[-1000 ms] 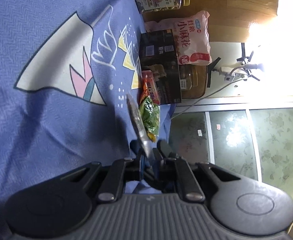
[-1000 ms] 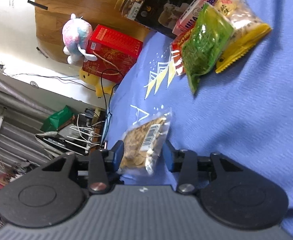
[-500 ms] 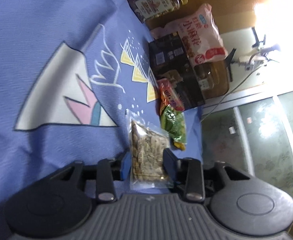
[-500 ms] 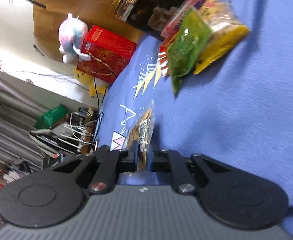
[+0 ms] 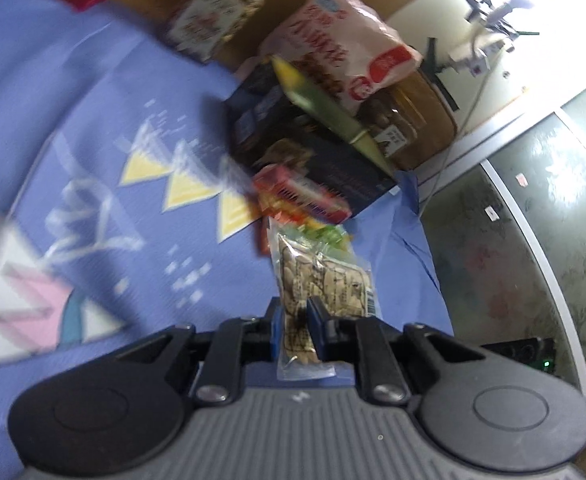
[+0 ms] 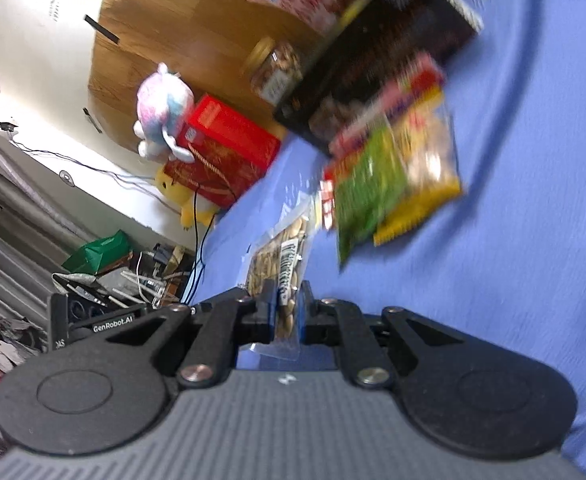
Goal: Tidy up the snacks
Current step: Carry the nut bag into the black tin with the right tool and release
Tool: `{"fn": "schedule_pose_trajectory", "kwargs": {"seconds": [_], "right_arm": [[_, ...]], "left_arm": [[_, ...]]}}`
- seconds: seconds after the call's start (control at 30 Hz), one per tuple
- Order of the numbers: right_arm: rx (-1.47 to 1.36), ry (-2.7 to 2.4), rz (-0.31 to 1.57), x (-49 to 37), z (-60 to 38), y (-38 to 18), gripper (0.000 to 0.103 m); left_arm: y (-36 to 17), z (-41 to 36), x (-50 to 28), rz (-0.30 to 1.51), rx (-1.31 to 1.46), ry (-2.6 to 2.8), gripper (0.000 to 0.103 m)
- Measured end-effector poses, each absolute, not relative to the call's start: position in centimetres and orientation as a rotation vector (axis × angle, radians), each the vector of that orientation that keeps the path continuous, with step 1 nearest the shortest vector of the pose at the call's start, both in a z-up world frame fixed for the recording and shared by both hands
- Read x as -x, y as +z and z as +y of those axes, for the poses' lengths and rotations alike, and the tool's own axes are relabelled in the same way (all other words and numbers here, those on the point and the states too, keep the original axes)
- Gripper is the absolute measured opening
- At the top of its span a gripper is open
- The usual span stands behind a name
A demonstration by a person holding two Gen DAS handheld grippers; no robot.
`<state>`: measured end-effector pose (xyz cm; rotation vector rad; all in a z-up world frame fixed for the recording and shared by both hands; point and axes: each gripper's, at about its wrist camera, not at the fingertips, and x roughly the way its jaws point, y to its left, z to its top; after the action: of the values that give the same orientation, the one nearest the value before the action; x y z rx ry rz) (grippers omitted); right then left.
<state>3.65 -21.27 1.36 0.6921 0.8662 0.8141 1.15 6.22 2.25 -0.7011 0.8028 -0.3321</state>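
Note:
My left gripper (image 5: 295,312) is shut on a clear packet of brown nuts (image 5: 325,280) and holds it above the blue cloth (image 5: 93,160). My right gripper (image 6: 284,306) is shut on a second clear nut packet (image 6: 281,256). Ahead lies a pile of small snack packs: green (image 6: 367,192), yellow (image 6: 429,168) and red (image 6: 393,92). They show blurred in the left wrist view (image 5: 301,196). Behind them stands a black box (image 5: 293,144) with a pink bag (image 5: 341,44) on it.
A nut jar (image 5: 213,16) and a second jar (image 5: 409,112) stand by the wooden headboard (image 6: 181,28). A red box (image 6: 229,140) and a plush toy (image 6: 165,108) sit at the cloth's far edge. Cables and clutter (image 6: 105,272) lie beyond the left edge.
Both grippers have moved toward the snack pile. The left gripper, open around its nut packet half a second ago, has shut on it. The right stays shut on its packet.

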Motion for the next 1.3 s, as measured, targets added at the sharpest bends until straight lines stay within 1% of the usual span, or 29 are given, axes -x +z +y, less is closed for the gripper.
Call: {"fn": "schedule_pose_trajectory", "kwargs": {"seconds": [0.4, 0.6, 0.97, 1.3], "right_arm": [[-0.626, 0.790, 0.725, -9.7, -23.1, 6.2, 0.013], [-0.600, 0.786, 0.690, -14.7, -22.8, 8.0, 0.013], [-0.552, 0.759, 0.712, -21.7, -21.6, 7.0, 0.013], [-0.474, 0.735, 0.727, -23.5, -20.1, 6.2, 0.013]], "left_arm": [[8.5, 2.7, -9.7, 0.725, 0.537, -0.345, 0.014], [9.9, 2.7, -14.5, 0.690, 0.517, -0.319, 0.014], [8.4, 3.5, -20.9, 0.715, 0.497, -0.250, 0.015], [6.7, 3.4, -22.8, 0.743, 0.454, -0.207, 0.015]]}}
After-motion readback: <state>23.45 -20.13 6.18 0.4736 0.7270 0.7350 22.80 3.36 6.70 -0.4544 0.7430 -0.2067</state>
